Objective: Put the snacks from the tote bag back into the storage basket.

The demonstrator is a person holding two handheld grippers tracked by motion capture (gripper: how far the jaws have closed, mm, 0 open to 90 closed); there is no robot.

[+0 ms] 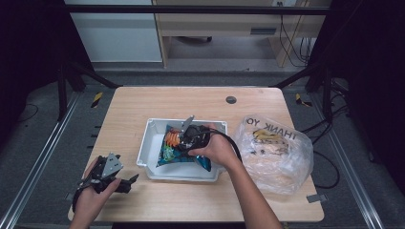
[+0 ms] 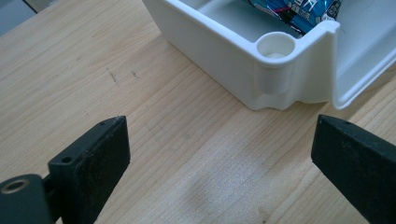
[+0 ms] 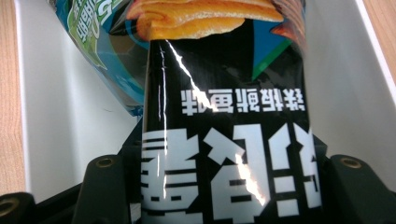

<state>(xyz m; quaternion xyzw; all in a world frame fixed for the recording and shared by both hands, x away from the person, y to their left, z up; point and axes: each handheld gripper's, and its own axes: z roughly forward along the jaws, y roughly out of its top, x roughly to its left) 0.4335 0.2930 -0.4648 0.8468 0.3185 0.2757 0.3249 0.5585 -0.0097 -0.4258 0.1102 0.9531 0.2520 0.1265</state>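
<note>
Fingers [image 3: 100,191] of the right gripper [image 1: 187,135] are clamped on a black snack packet [image 3: 224,135], which fills the centre of the right gripper view and sits in the middle of the high view inside the white tub [image 1: 150,143]. Its glossy film is creased, with bold white print and an orange picture at its far end. Such slick film could slide out of the pinch if it is lifted fast, or snag on the blue packet [image 1: 174,153] lying against it in the tub. At lower left of the high view, the left gripper [image 1: 125,182] rests on the desk [image 1: 143,102] with fingers [image 2: 93,163] apart and nothing between them. A clear plastic bag [image 1: 277,152] lies right of the tub.
</note>
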